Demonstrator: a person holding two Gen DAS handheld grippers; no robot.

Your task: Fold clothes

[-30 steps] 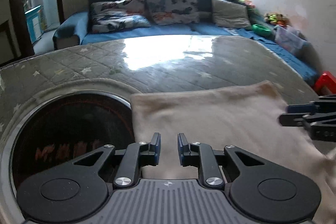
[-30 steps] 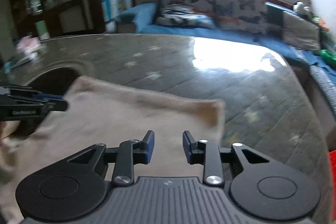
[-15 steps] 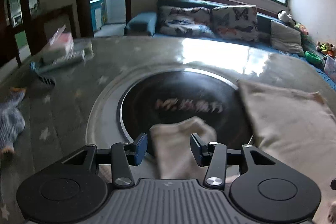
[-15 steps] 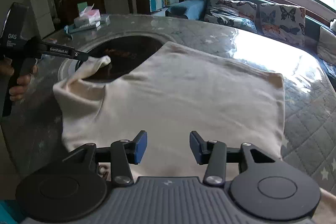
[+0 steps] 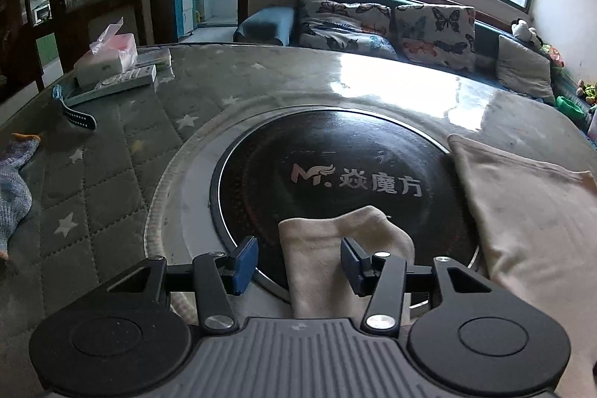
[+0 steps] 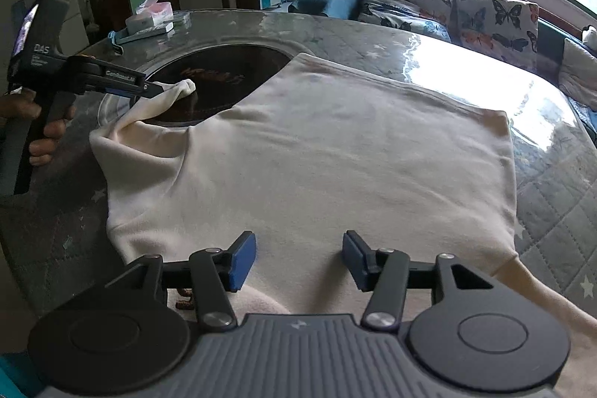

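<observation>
Two tools stand about half open, their jaws having just been widening: the left tool [image 5: 298, 262] straddles the cream shirt's sleeve [image 5: 335, 248] without pressing it, and the right tool [image 6: 298, 258] hovers empty over the shirt's near edge. The shirt [image 6: 335, 155] lies flat on the quilted surface [image 6: 559, 204], its body reaching away toward the far right. The sleeve points left over the dark round plate [image 5: 335, 155], so the left tool is nearer for folding it inward.

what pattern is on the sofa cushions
Butterflies on a pale ground: sofa cushions, clearest in the left wrist view.

Garment [image 6: 335, 155] on table [image 6: 552, 196], beside cooktop [image 5: 335, 152]
</observation>
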